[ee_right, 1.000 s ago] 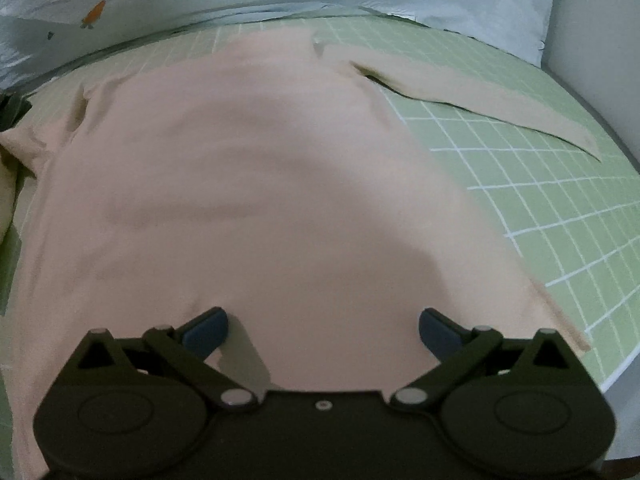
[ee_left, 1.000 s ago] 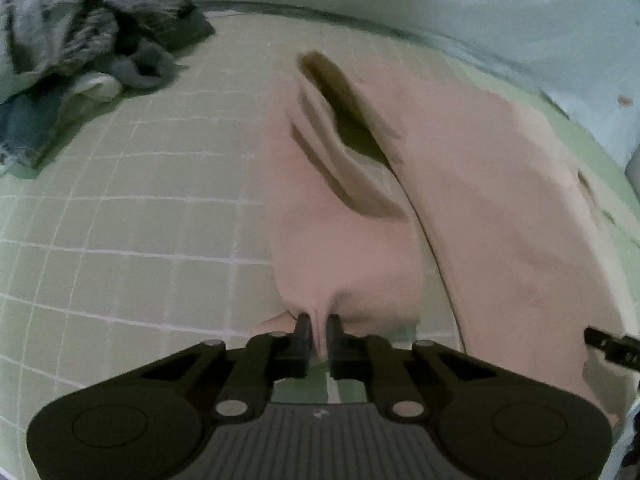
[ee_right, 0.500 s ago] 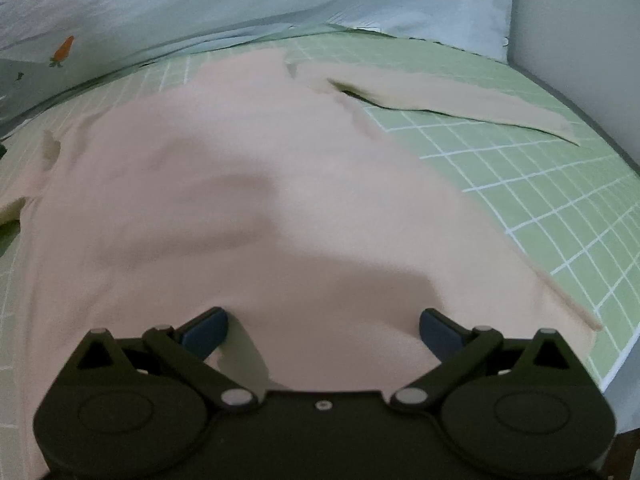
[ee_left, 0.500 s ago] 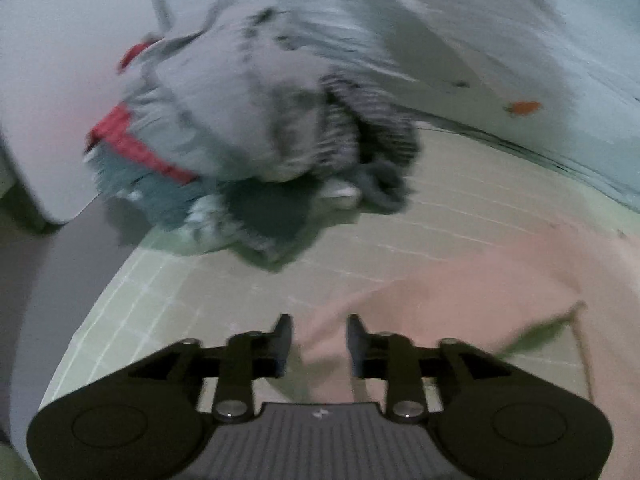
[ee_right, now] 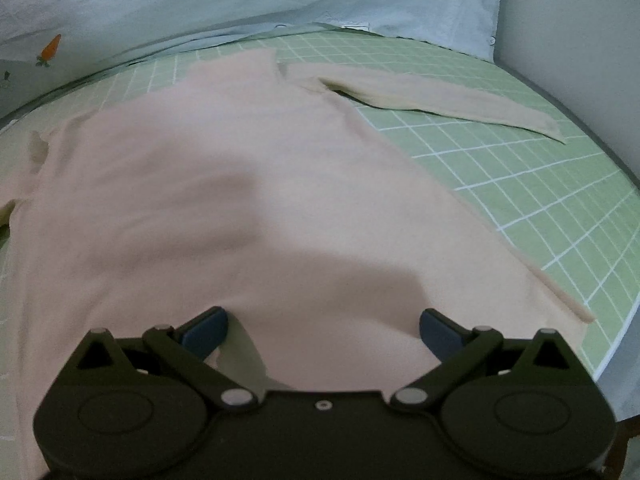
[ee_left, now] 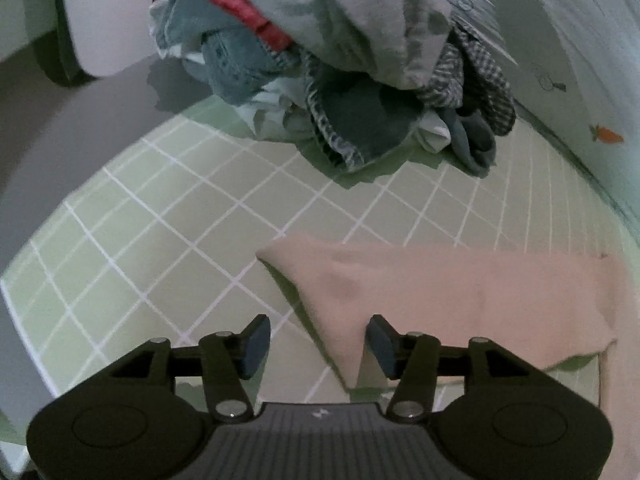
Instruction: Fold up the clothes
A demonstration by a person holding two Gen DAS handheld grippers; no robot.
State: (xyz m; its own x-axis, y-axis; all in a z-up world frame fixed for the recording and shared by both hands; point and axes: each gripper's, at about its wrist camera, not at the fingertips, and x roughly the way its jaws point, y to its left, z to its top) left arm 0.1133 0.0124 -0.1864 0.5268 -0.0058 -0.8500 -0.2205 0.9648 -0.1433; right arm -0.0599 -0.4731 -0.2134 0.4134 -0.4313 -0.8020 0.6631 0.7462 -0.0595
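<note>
A pale pink long-sleeved top lies spread flat on the green checked sheet, its right sleeve stretched out to the side. My right gripper hovers open over the top's lower part, nothing between its fingers. In the left wrist view the other sleeve lies flat across the sheet, its cuff end pointing left. My left gripper stands open just above that cuff end, holding nothing.
A heap of mixed clothes, grey, blue, checked and red, sits at the sheet's far corner in the left wrist view. A pale blue duvet with carrot prints borders the far side. The bed edge drops off at right.
My left gripper was shut on the pink sleeve a second ago; it swung the sleeve out to the left, opened and let it go. The right gripper stayed open and drew back slightly.
</note>
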